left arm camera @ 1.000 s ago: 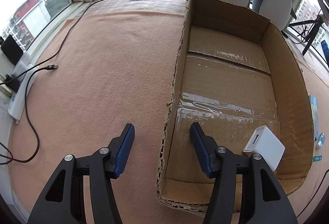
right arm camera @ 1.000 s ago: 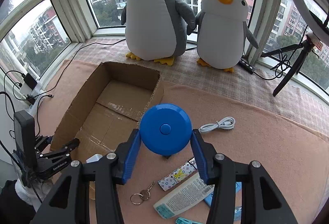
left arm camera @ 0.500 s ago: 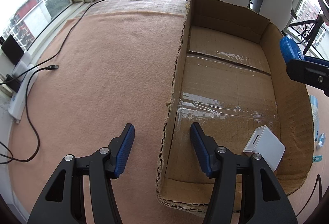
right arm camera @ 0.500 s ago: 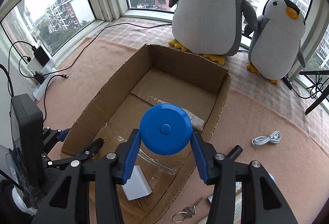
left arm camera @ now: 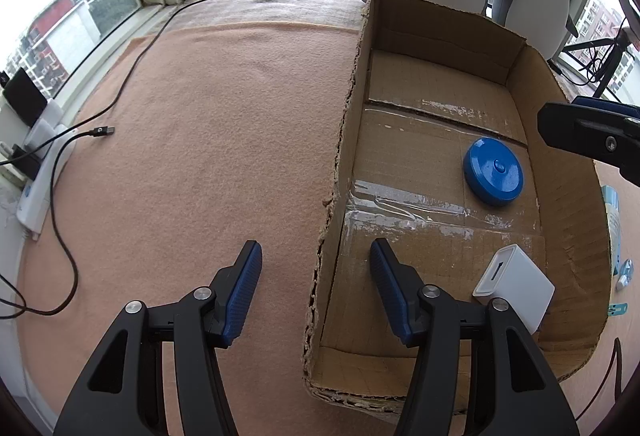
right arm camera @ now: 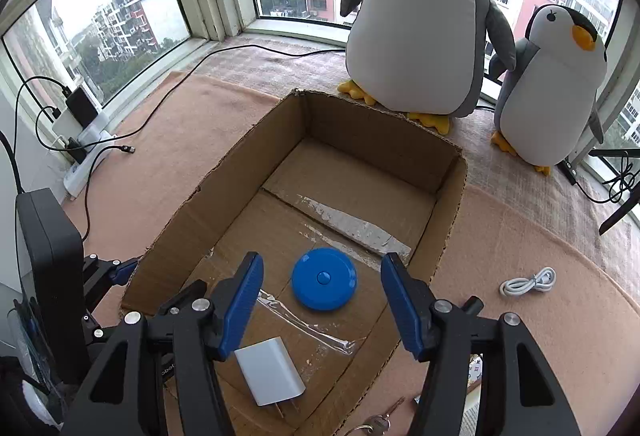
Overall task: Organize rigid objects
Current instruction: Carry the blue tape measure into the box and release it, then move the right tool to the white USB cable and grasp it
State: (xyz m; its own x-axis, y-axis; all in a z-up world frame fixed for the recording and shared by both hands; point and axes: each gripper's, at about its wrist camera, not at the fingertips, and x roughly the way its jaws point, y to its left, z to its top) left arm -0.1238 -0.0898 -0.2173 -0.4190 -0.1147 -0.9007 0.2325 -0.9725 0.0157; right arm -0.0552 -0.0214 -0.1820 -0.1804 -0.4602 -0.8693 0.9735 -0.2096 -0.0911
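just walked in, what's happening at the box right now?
A person with a handheld gripper in each hand is sorting items into the cardboard box. The right gripper has just opened its jaws; the blue round tape measure lies on the box floor below them, not gripped. A white charger is already inside. The left gripper straddles the box's side wall, pads off it. A white cable and keys are outside.
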